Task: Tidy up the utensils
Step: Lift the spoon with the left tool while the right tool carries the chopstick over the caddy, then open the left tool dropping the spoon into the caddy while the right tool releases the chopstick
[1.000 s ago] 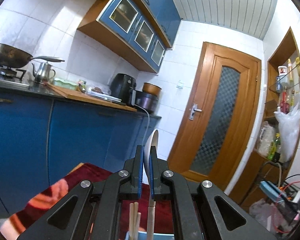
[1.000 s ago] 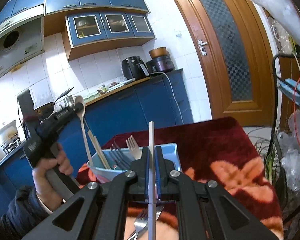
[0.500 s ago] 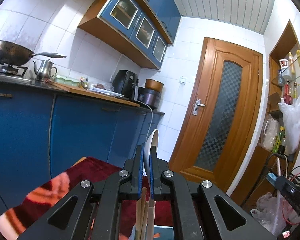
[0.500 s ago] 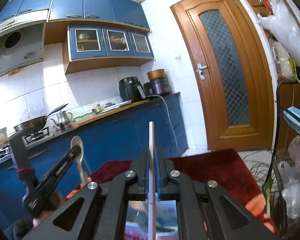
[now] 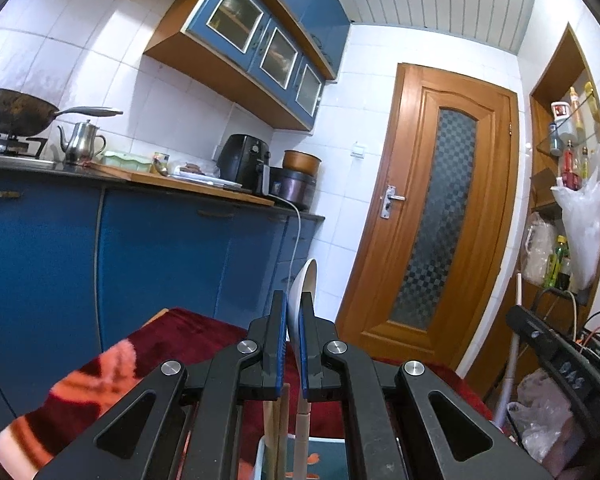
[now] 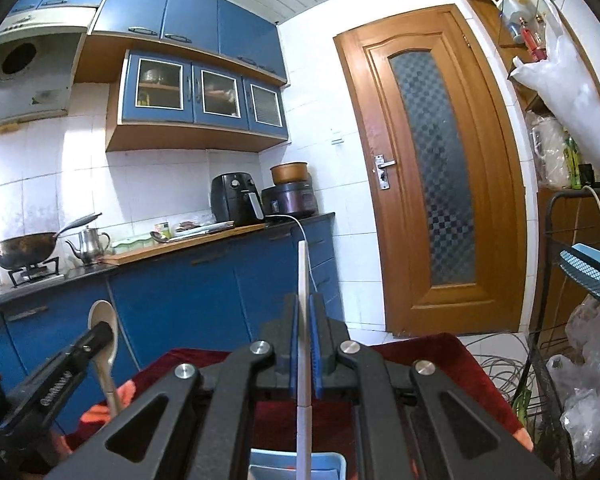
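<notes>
Left gripper [image 5: 294,312] clamped on pale wooden spoon [image 5: 302,292], bowl up and edge-on between the blue pads, handle hanging down beside wooden chopsticks [image 5: 279,424] standing in light blue plastic utensil bin [image 6: 296,465]. Right gripper [image 6: 303,320] clamped on slim white stick-like utensil [image 6: 302,280], held upright, lower end reaching down over the same bin. Bin placed near, on table under dark red patterned cloth [image 5: 172,332]. Seen from right wrist: left gripper low at left, spoon bowl visible above its tip. Beyond, blue kitchen cabinets [image 6: 188,292] and wooden door [image 6: 432,176].
</notes>
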